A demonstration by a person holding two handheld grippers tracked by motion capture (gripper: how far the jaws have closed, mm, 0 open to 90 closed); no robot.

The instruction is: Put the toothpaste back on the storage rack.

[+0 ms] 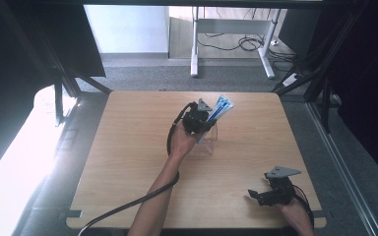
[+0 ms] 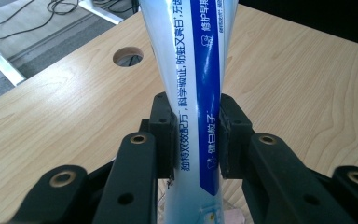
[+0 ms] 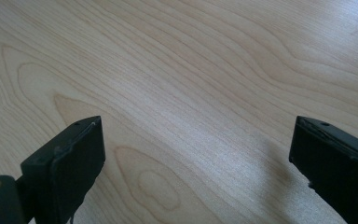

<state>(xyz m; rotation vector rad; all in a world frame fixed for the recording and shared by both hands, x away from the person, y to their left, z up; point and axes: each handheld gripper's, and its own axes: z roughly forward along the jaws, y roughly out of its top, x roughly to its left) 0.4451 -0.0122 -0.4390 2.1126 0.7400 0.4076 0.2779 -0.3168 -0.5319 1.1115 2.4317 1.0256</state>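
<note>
The desk (image 1: 128, 147) carries a clear box (image 1: 207, 142) near its middle, directly under the left gripper (image 1: 204, 125). Those jaws are clenched on a blue-and-white tube (image 2: 193, 93), pads pressing both its flat sides, so the tube stands up between them and slants away above.

The step in hand looks like setting the tube down into the box. To do it well, keep the squeeze steady, line the lower end over the opening rather than a wall, lower slowly, and release only once the end rests inside; let go early and the tube may tip out.

The right gripper (image 1: 263, 196) rests low at the desk's near right corner, jaws released and wide apart, bare wood between them in the right gripper view.

Hard to make out: the box's walls are nearly invisible in the high view, and the hand covers part of it, so whether the tube's lower end is already inside I cannot tell. The tube's top and bottom are cut off in the left gripper view.
</note>
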